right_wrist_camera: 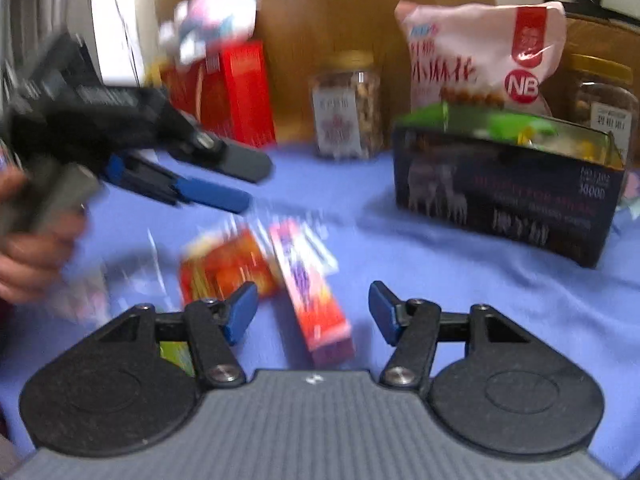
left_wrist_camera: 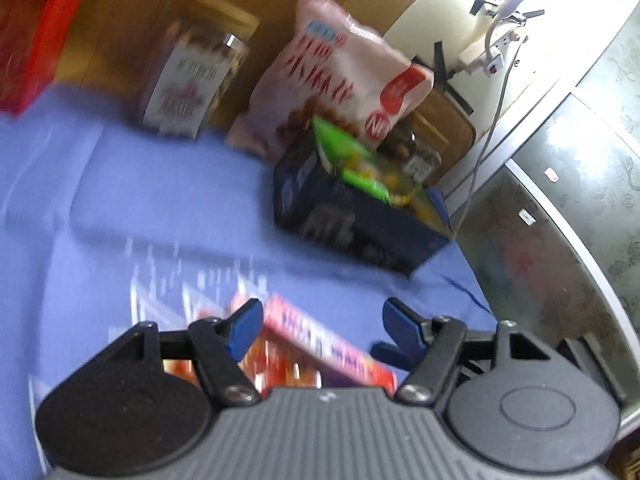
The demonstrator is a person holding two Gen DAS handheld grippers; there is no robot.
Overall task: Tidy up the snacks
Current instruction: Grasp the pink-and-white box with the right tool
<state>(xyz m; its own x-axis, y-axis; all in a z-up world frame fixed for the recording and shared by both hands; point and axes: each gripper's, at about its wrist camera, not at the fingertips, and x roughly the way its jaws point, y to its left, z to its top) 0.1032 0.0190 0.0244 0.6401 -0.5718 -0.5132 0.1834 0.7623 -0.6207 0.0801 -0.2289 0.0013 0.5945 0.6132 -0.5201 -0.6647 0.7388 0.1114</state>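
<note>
A pink and purple snack box (right_wrist_camera: 312, 292) lies on the blue cloth, with an orange snack packet (right_wrist_camera: 228, 268) beside it on the left. My right gripper (right_wrist_camera: 312, 312) is open and hovers just in front of the pink box, its pads clear of it. My left gripper (right_wrist_camera: 252, 184), held by a hand (right_wrist_camera: 32, 248), is open above and behind the packets with nothing in it. In the left wrist view the pink box (left_wrist_camera: 324, 340) and orange packet (left_wrist_camera: 280, 364) show low between the left gripper's (left_wrist_camera: 322, 324) fingers, untouched. A dark blue open box (right_wrist_camera: 504, 192) (left_wrist_camera: 352, 220) holds green packets.
Along the wooden back wall stand a pink snack bag (right_wrist_camera: 480, 52), a clear jar of nuts (right_wrist_camera: 348, 108), a second jar (right_wrist_camera: 604, 100) and a red box (right_wrist_camera: 236, 92). Blue cloth (right_wrist_camera: 440, 280) covers the table. Its right edge borders a grey cabinet (left_wrist_camera: 560, 200).
</note>
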